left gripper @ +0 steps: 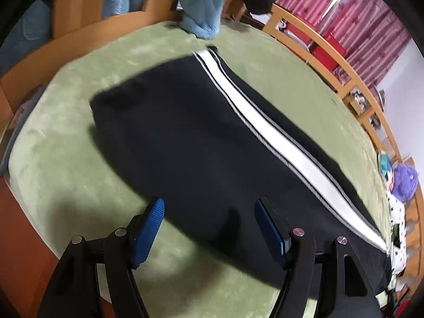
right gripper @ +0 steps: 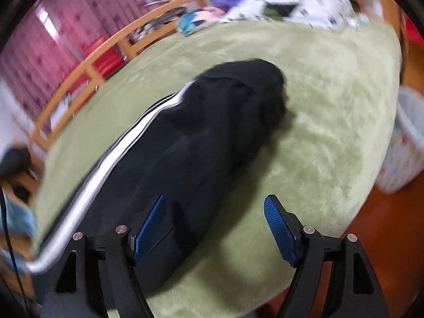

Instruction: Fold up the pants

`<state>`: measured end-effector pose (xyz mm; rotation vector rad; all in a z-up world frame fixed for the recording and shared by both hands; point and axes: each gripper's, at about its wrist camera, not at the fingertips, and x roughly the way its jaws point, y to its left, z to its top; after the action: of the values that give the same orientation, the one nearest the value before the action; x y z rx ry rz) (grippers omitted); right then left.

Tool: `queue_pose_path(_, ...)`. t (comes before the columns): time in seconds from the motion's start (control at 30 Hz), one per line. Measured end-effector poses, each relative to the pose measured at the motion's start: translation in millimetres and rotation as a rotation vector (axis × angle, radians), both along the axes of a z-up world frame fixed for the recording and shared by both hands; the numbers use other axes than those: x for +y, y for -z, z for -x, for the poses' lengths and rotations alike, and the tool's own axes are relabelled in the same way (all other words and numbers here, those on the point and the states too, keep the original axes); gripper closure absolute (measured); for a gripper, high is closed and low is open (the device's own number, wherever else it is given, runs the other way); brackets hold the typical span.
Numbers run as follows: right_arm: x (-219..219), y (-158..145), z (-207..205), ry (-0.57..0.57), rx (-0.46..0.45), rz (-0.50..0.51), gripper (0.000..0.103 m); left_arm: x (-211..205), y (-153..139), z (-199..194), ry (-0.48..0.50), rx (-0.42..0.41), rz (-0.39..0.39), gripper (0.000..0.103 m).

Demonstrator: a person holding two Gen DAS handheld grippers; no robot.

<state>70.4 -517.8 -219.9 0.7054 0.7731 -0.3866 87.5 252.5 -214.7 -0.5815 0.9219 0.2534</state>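
Observation:
Black pants (left gripper: 190, 143) with a white side stripe (left gripper: 267, 124) lie folded lengthwise on a green blanket (left gripper: 66, 175). In the left wrist view my left gripper (left gripper: 209, 206) hovers open above the near edge of the pants, its blue pads (left gripper: 148, 228) apart and nothing pinched. The right wrist view, blurred, shows the same pants (right gripper: 201, 143) and their stripe (right gripper: 111, 159) running away to the rounded far end. My right gripper (right gripper: 214, 206) is open over the near edge, one pad (right gripper: 149, 228) above the cloth, the other above the blanket (right gripper: 318, 122).
A light blue fleece (left gripper: 204, 5) and a dark garment lie at the far end, with a wooden rail (left gripper: 331, 61) along one side. A purple plush toy (left gripper: 402, 182) and spotted cloth (right gripper: 304, 8) sit by the waist end. A patterned bin (right gripper: 405, 143) stands on the floor.

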Motion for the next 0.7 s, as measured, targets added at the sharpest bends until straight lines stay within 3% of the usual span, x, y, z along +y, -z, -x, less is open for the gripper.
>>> queue_pose_path(0.27,-51,25,-45,0.07,-0.094,-0.139,0.027,-15,3,-8,-0.026,0.07,-0.059,0.034)
queue_pose_path(0.33,-60,33,-62,0.104,-0.098,-0.166,0.018,-16,4,-12,-0.039,0.085,-0.06,0.036)
queue_pose_path(0.4,-67,40,-70,0.159,-0.112,-0.182,0.018,-19,5,-15,-0.045,0.099,-0.066,0.036)
queue_pose_path(0.43,-69,42,-72,0.183,-0.133,-0.179,0.026,-21,5,-18,-0.049,0.107,-0.076,0.036)
queue_pose_path(0.47,-70,43,-74,0.179,-0.141,-0.177,0.042,-23,4,-21,-0.051,0.114,-0.082,0.036)
queue_pose_path(0.5,-72,43,-76,0.168,-0.151,-0.174,0.047,-25,4,-22,-0.051,0.114,-0.082,0.036)
queue_pose_path(0.53,-72,40,-76,0.163,-0.172,-0.16,0.061,-27,4,-24,-0.052,0.113,-0.082,0.036)
queue_pose_path(0.57,-70,34,-78,0.147,-0.192,-0.137,0.067,-28,4,-25,-0.052,0.114,-0.084,0.036)
queue_pose_path(0.7,-70,13,-80,0.114,-0.206,-0.083,0.07,-32,2,-30,-0.048,0.111,-0.089,0.036)
